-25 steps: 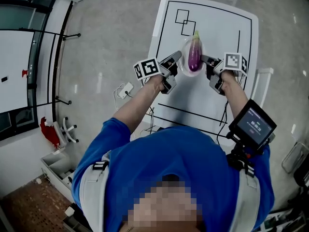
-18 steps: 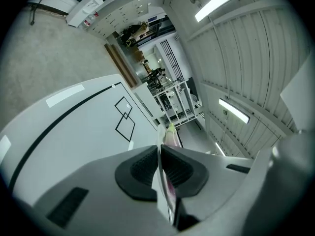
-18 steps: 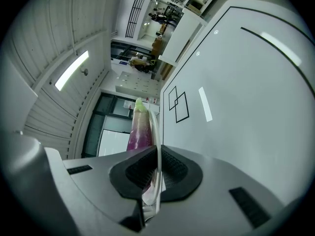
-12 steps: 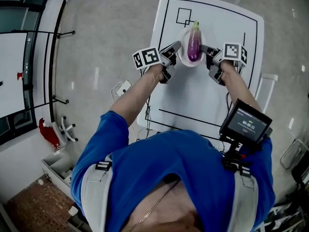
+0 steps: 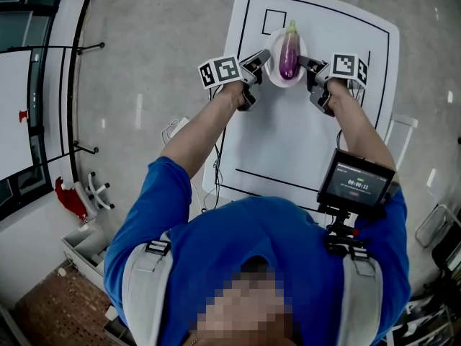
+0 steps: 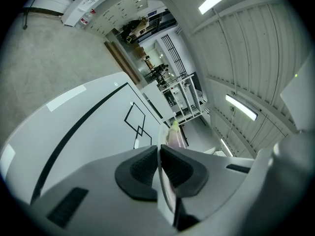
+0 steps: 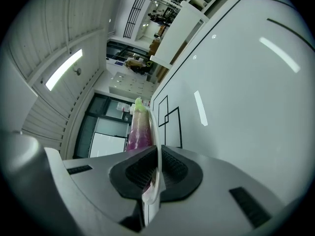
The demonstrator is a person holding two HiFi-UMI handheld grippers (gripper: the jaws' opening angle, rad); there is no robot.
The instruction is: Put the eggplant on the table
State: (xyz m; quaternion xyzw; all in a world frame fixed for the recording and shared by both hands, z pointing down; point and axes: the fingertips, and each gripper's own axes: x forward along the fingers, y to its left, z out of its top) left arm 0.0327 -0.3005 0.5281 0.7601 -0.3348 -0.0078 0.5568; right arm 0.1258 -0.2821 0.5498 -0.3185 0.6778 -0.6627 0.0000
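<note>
**Plated eggplant carried between two tools**

Clamped with the left tool [image 5: 253, 67] on the left rim of a shallow round white plate [image 5: 272, 78], and with the right tool [image 5: 306, 65] on the opposite rim. In both gripper views, pressed pad to pad against that thin edge, with nothing else gripped.

Carrying on the plate a glossy purple eggplant with a pale green stem [image 5: 289, 52]. Lying midway between the two tools, about equally near each and touched by neither. Running lengthwise away from the person, stem end farthest, so crosswise to the line joining the tools.

Held over, or perhaps resting on, the far part of a white surface marked with black lines [image 5: 288, 143]; impossible to tell contact from these views.

Judged unfinished: on the plate, not directly on the surface. Likely calling for the plate to be set down level first. Then for one tool to be freed and brought in from the side, across the eggplant's narrow width.
</note>
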